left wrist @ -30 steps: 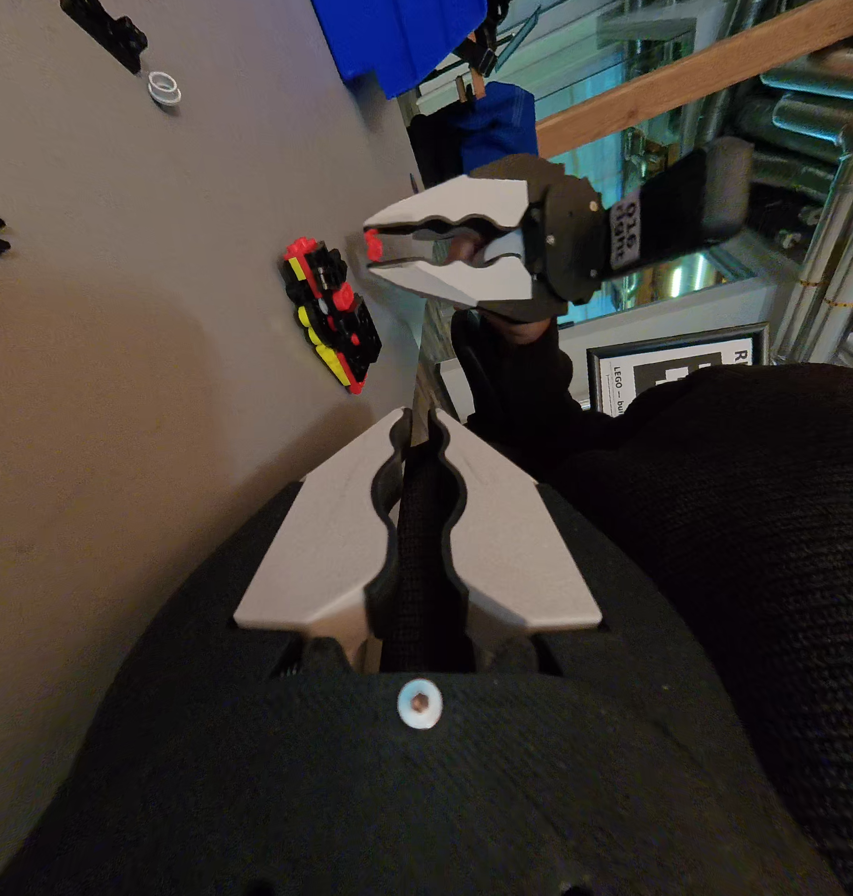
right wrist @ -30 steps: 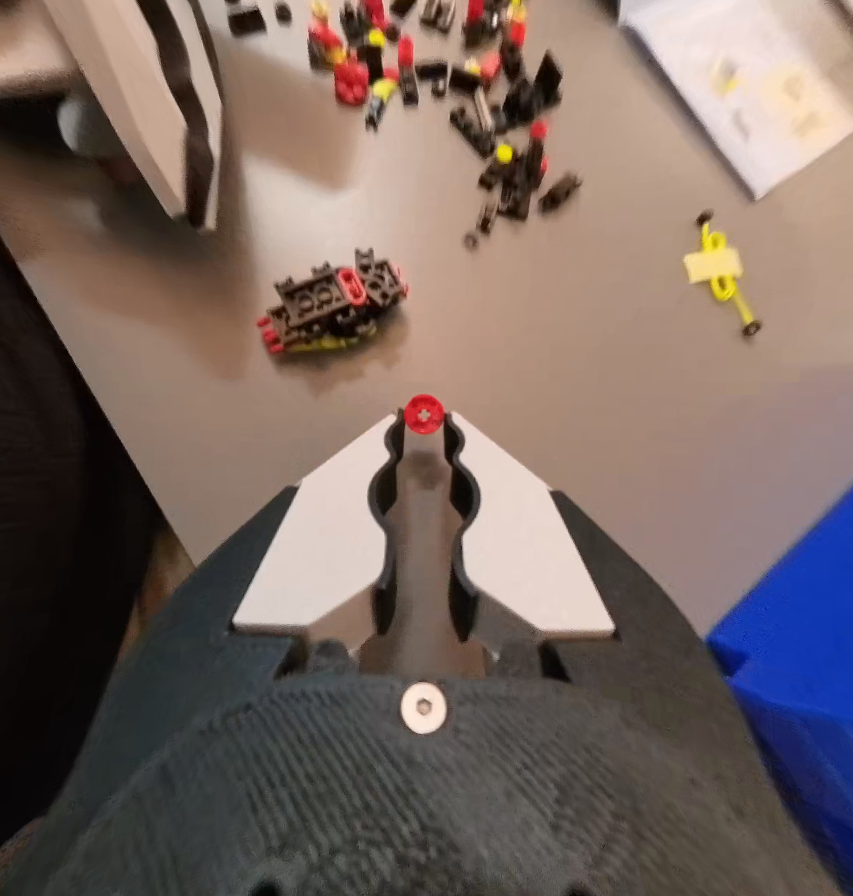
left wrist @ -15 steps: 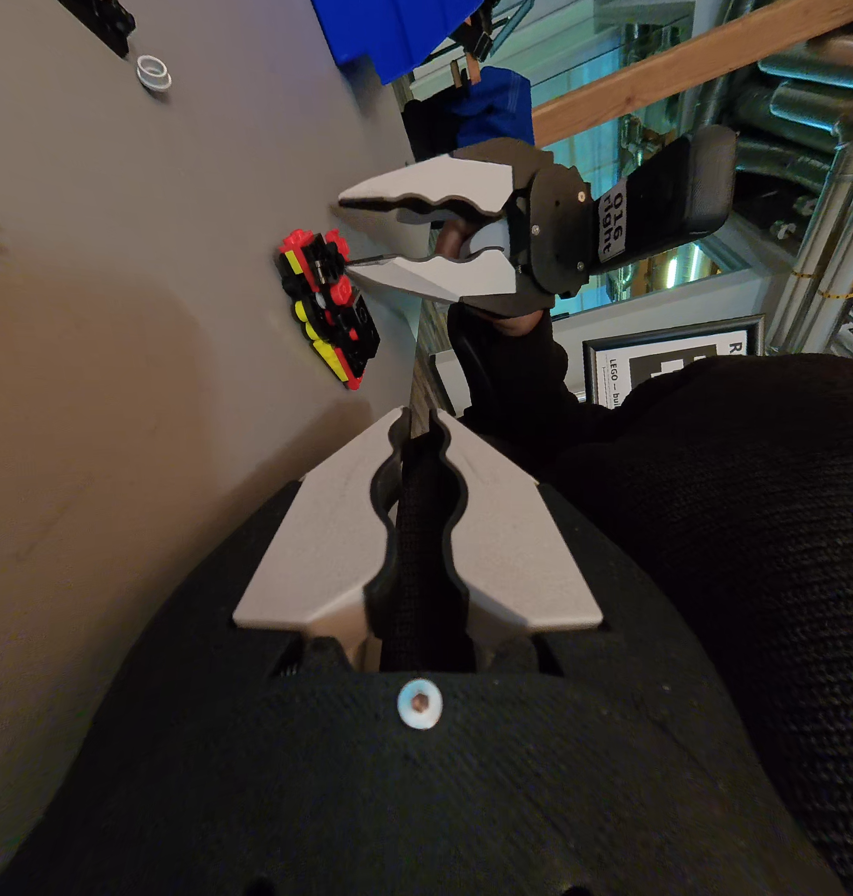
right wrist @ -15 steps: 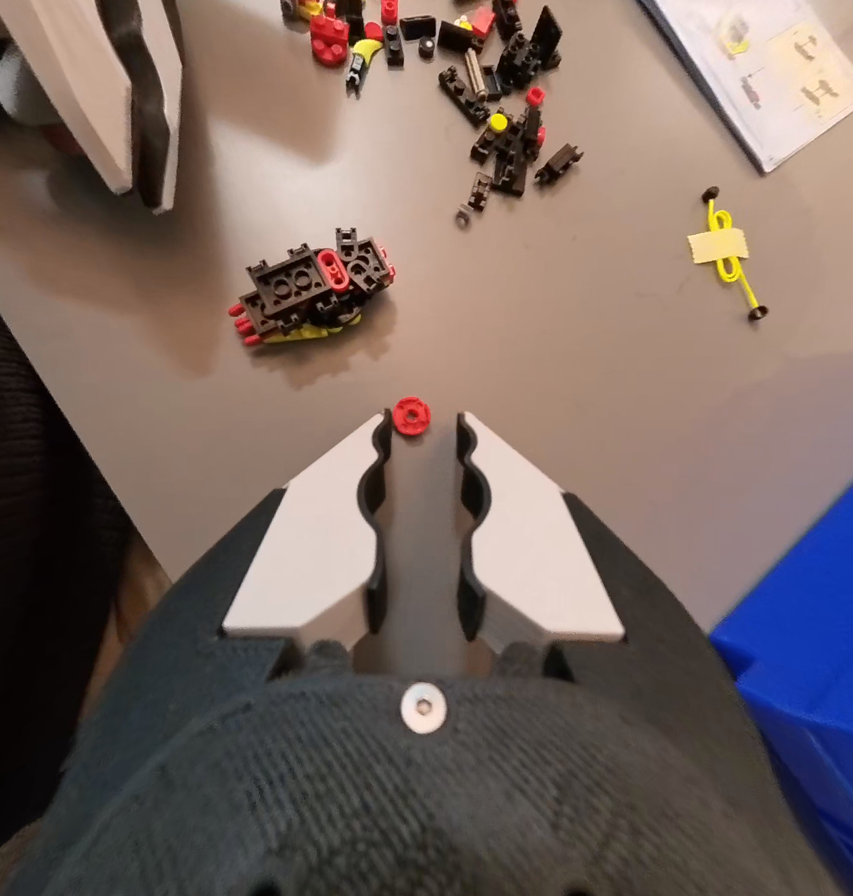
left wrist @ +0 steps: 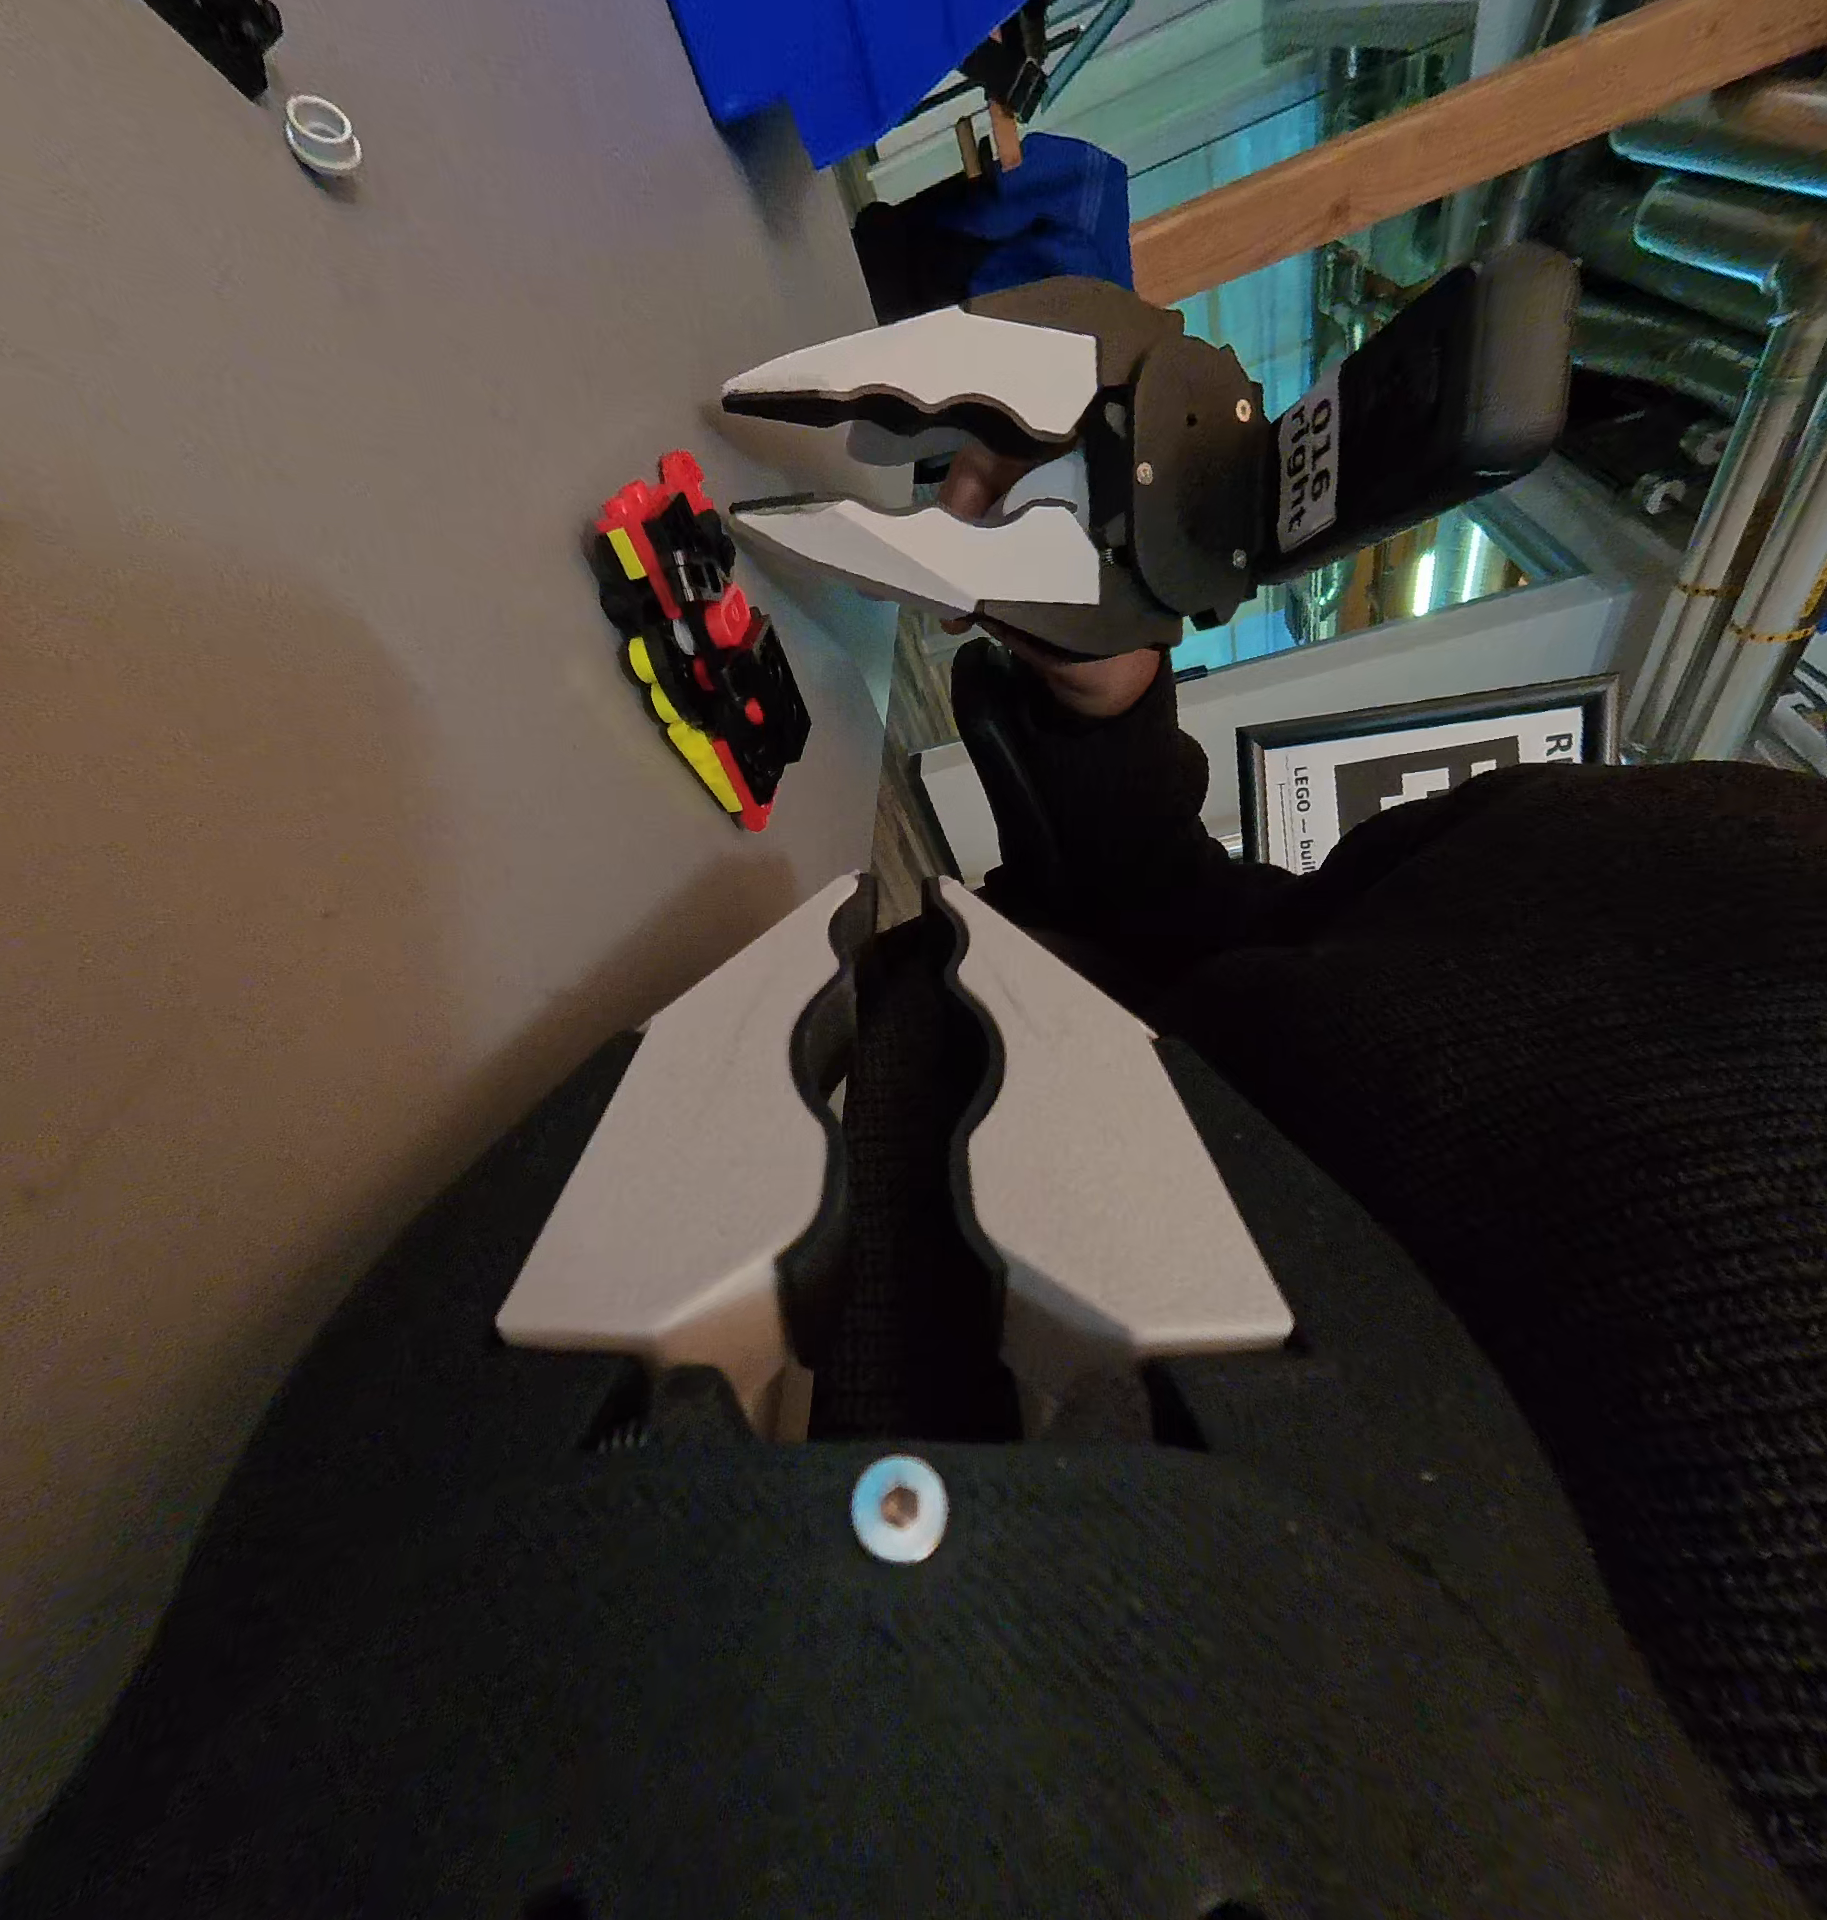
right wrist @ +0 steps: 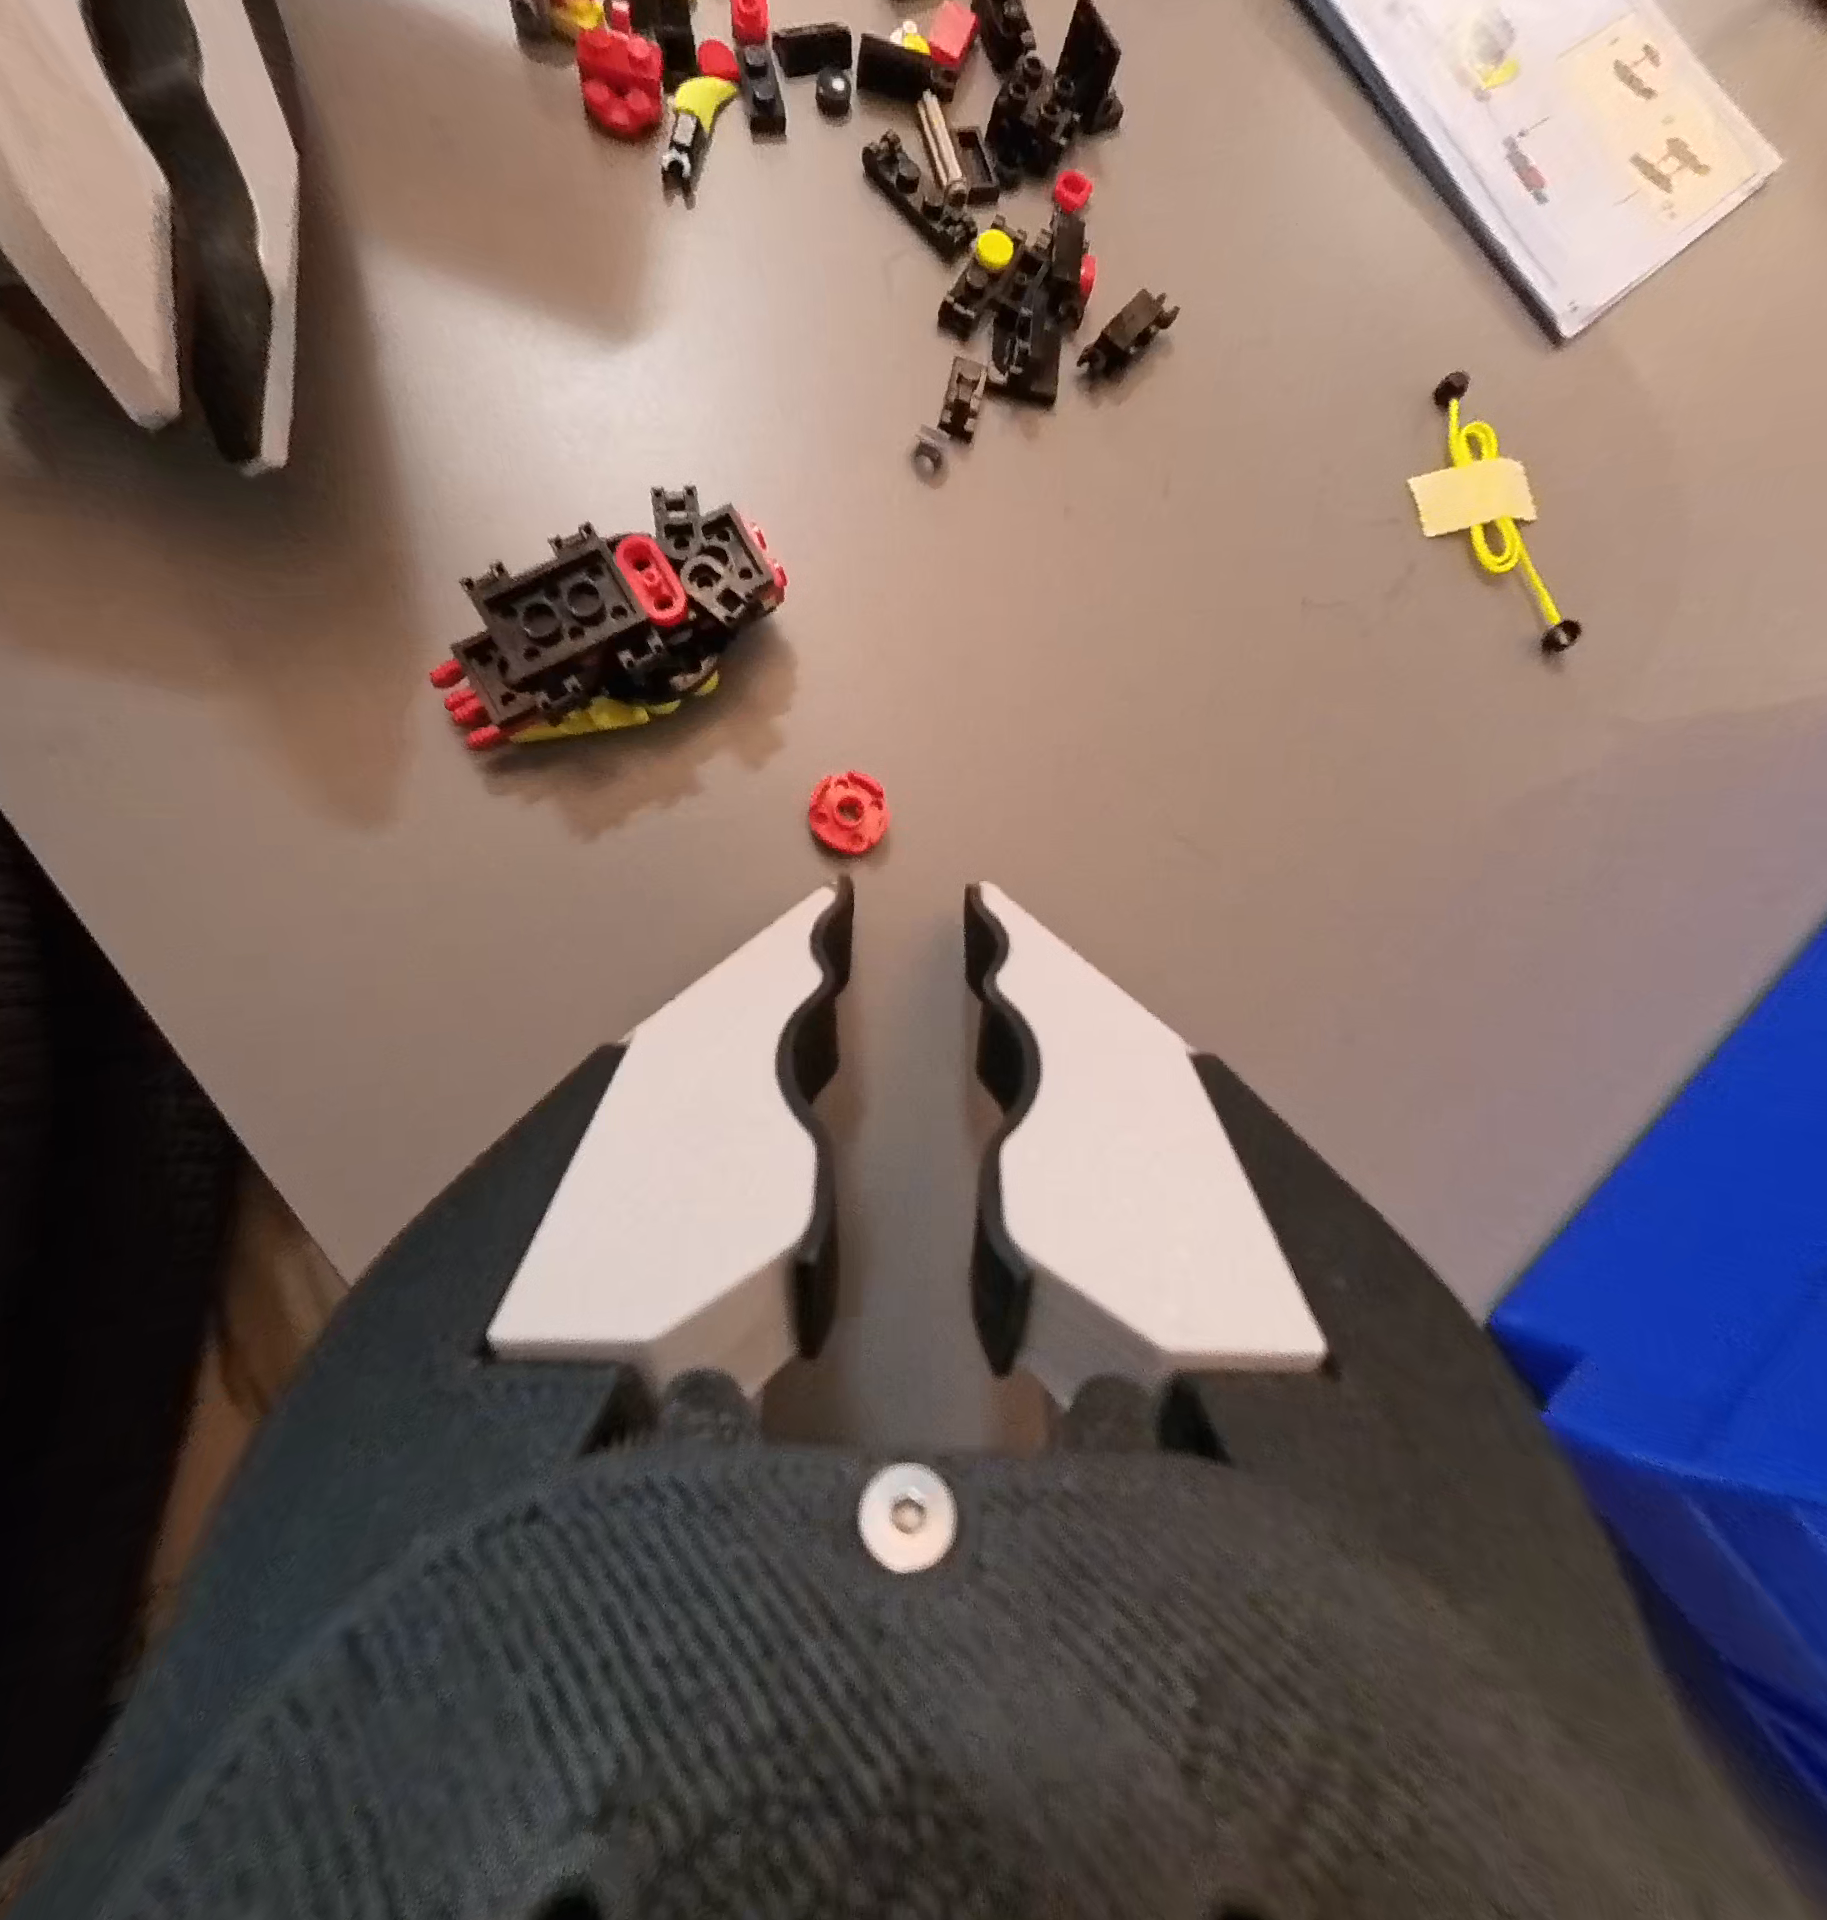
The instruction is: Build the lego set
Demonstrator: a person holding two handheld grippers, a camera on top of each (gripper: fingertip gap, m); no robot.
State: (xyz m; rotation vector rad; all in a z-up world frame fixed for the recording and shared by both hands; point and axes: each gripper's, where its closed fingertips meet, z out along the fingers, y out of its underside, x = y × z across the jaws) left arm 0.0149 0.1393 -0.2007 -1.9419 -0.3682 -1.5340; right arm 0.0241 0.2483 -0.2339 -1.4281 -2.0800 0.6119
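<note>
- A workshop or lab space, by the look of it.
- Bare metal pipes [left wrist: 1740, 208] and a wooden rail [left wrist: 1460, 145] run behind a plain grey table [right wrist: 1096, 727].
- Toy bricks [right wrist: 1002, 229], an instruction booklet [right wrist: 1553, 145] and a blue bin [right wrist: 1719, 1299] sit there.

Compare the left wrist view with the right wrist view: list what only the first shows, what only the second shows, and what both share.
Only the left wrist view: a white ring on the table, a framed sign, a wooden beam.

Only the right wrist view: a small red round piece lying just ahead of the open right gripper, a loose brick pile, a yellow cord, a booklet.

Both: the black, red and yellow brick model, the grey table, both grippers.
</note>
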